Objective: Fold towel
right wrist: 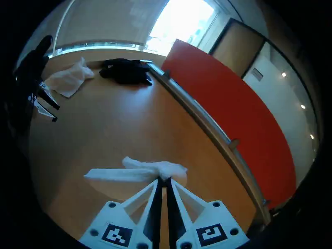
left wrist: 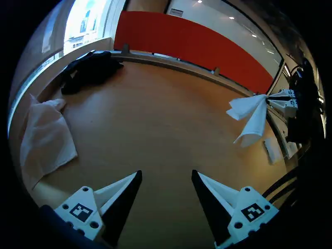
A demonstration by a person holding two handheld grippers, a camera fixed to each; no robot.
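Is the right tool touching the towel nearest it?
Touching. In the right gripper view the right tool is shut on the towel, pinching its bunched edge.

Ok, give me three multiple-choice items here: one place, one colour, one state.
1. The dark cloth lies: A) at the table's far end near the window B) on the floor C) in mid-air.
2. The panel along the table is: A) blue B) red C) green.
3. The right tool is: A) open, empty B) shut on a white towel C) lying flat.
Key: 1A, it sits at the far end below the window; 2B, plainly red; 3B, the towel is clamped in it.
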